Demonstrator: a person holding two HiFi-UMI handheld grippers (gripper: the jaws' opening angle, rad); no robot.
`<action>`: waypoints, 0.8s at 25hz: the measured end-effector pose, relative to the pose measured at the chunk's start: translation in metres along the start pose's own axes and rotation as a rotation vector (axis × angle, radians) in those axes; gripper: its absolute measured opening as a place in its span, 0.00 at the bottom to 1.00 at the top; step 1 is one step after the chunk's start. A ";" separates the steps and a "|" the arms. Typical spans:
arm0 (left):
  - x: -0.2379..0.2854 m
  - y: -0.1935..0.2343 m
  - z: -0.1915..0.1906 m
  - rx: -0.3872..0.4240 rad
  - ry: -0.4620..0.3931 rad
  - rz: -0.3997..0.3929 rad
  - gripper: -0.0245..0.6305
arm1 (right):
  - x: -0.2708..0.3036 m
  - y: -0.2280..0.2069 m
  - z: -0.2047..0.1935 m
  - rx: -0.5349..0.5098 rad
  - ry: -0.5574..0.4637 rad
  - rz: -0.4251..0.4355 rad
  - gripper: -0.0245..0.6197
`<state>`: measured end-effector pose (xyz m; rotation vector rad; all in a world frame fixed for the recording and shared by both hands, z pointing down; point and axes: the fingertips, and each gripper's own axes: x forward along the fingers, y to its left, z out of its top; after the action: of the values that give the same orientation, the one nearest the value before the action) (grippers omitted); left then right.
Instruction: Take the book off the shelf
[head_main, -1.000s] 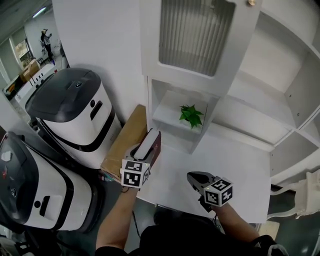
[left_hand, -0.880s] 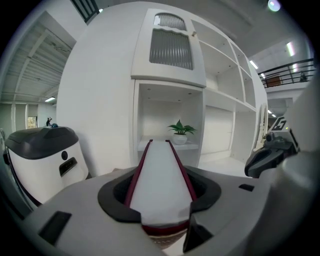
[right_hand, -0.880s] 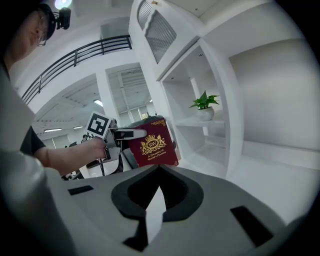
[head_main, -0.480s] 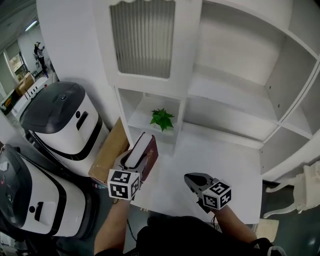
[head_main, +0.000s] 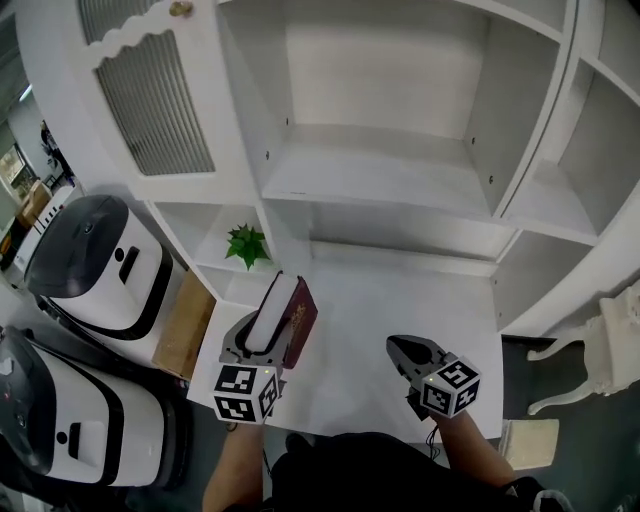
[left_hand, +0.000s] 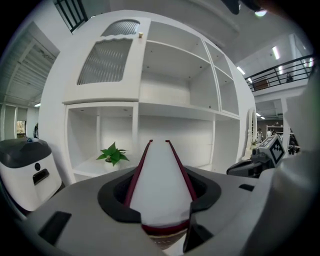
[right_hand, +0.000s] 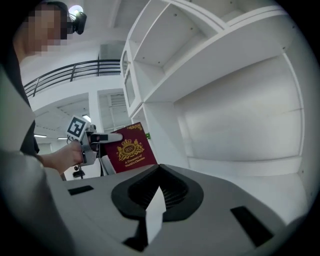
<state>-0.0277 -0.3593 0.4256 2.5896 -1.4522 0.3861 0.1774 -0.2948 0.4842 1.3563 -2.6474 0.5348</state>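
Observation:
A maroon book (head_main: 283, 318) with a gold crest on its cover (right_hand: 131, 149) stands on edge between the jaws of my left gripper (head_main: 262, 330), its white page edge up. The left gripper (left_hand: 160, 200) is shut on the book (left_hand: 162, 180) and holds it above the white counter (head_main: 390, 310), in front of the shelf unit (head_main: 380, 180). My right gripper (head_main: 402, 348) hovers to the right of the book, apart from it. Its jaws are together with nothing held (right_hand: 157, 192).
A small green plant (head_main: 245, 243) sits in the low left compartment. Two white machines with black lids (head_main: 95, 260) and a cardboard box (head_main: 185, 320) stand left of the counter. A white chair (head_main: 610, 350) is at the right. The wide middle shelves are bare.
Both grippers have moved right along the shelf unit, away from the plant compartment and towards the wide middle shelves. The book has stayed in the left gripper's jaws.

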 end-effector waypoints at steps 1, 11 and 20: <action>0.001 -0.007 0.002 -0.005 -0.003 0.002 0.38 | -0.007 -0.008 0.004 0.013 -0.029 -0.023 0.06; 0.017 -0.042 -0.001 -0.026 0.000 -0.026 0.38 | -0.030 -0.027 0.031 -0.005 -0.151 -0.056 0.06; 0.018 -0.015 0.014 0.018 -0.022 -0.035 0.38 | -0.015 0.000 0.053 -0.071 -0.185 -0.052 0.06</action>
<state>-0.0038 -0.3696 0.4174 2.6373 -1.4144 0.3689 0.1896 -0.3027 0.4312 1.5170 -2.7342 0.3202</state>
